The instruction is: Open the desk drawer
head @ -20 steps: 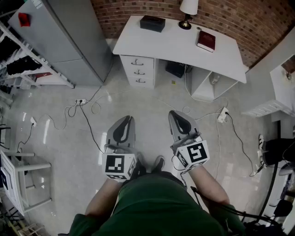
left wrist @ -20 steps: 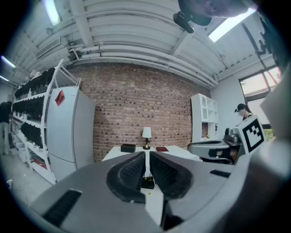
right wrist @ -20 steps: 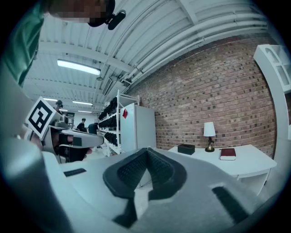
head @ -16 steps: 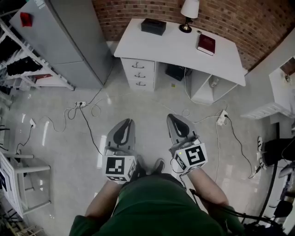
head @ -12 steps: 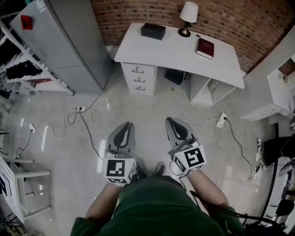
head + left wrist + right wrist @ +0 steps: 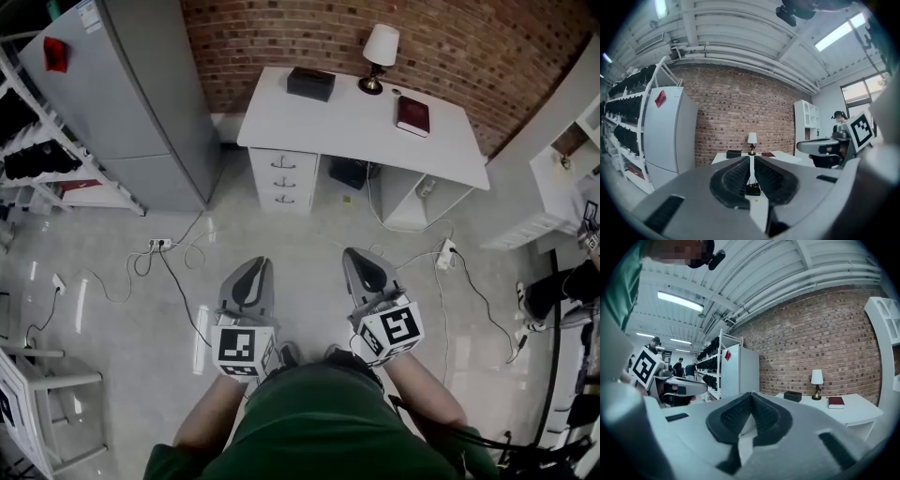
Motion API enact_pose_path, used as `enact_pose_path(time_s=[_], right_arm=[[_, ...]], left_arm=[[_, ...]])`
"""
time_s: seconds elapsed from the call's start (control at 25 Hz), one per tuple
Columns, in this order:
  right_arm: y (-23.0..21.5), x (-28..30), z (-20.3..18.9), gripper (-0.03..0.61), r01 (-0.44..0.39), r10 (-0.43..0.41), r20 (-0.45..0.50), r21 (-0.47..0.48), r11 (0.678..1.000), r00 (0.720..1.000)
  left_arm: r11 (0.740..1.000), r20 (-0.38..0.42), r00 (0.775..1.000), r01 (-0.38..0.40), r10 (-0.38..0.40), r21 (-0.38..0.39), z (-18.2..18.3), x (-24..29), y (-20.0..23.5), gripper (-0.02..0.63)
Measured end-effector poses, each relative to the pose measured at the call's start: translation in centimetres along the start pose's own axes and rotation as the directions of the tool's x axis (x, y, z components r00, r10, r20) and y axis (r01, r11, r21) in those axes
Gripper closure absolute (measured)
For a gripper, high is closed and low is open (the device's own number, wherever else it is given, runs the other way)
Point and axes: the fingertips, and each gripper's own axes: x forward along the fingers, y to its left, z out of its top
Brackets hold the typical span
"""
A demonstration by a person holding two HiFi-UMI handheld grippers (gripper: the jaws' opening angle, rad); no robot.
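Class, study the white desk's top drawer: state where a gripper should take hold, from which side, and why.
Grip the small dark handle at the middle of the top drawer of the white desk, coming head-on from the room side. The front is otherwise flat, so the handle looks its only graspable part.

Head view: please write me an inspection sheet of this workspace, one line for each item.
Surface: white desk against the brick wall, top mostly bare.
Job's things: three drawers under the desk's left end, all shut, untouched.
Clutter: black box, lamp and red book on the desk; dark box on the floor beneath.
Grippers: left gripper and right gripper shut, empty, held over the floor, well short of the desk.
Cables: loose leads and two power strips on the floor between person and desk.
Surroundings: grey cabinet left of the desk, storage rack further left.
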Motion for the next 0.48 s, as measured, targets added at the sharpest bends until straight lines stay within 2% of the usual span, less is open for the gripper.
enact_pose_path(time_s=[0.28,0.48], right_arm=[[2.7,2.9,-0.3,0.577,-0.003,0.004,-0.027,0.021,1.000,1.000],[3.2,5.4,-0.9,0.577,-0.025,0.026,-0.037,0.029,0.999,0.999]], left_arm=[[0.998,-0.016,0.999,-0.051,0.051,-0.024,-0.8,-1.9,5.8,0.589],[0.996,-0.033,0.996,-0.079,0.078,-0.038,-1.8,-1.7,7.9,0.589]])
